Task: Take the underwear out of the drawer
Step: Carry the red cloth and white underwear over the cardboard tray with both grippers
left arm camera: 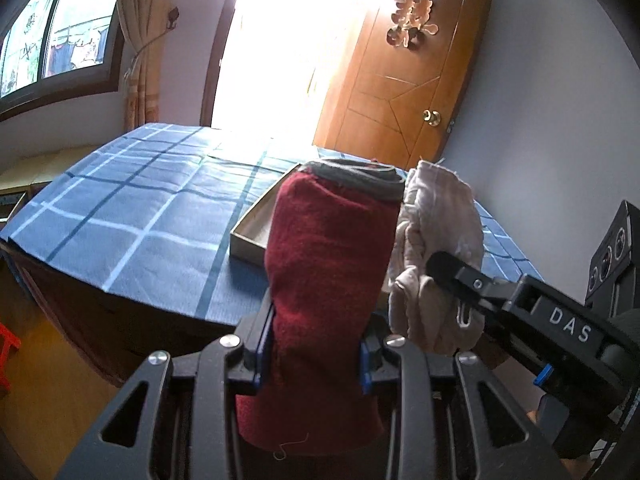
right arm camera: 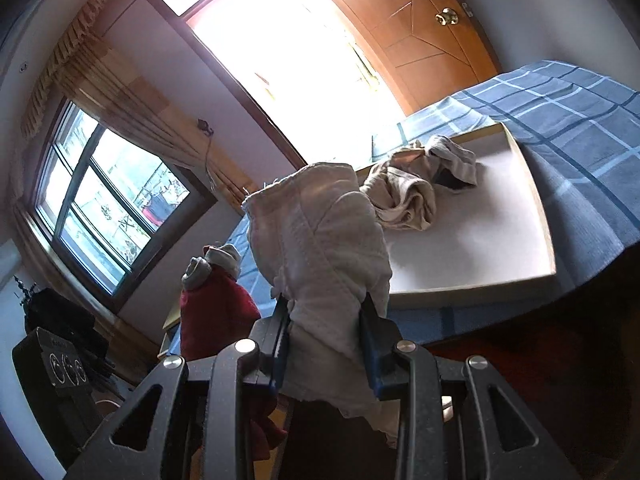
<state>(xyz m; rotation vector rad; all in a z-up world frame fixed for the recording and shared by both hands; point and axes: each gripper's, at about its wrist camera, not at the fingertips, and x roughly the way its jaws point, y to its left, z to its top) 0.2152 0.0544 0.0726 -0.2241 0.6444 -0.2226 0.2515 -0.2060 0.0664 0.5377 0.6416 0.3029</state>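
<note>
Right wrist view: right gripper clamps pale underwear, left gripper clamps red underwear; carry both clear of the drawer at two o'clock.

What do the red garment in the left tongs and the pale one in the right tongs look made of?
Red garment: fuzzy matte knit, perhaps cotton or fleece, with a grey waistband. Pale garment: thin, soft cream fabric, likely cotton, with visible stitched seams and wrinkles.
</note>
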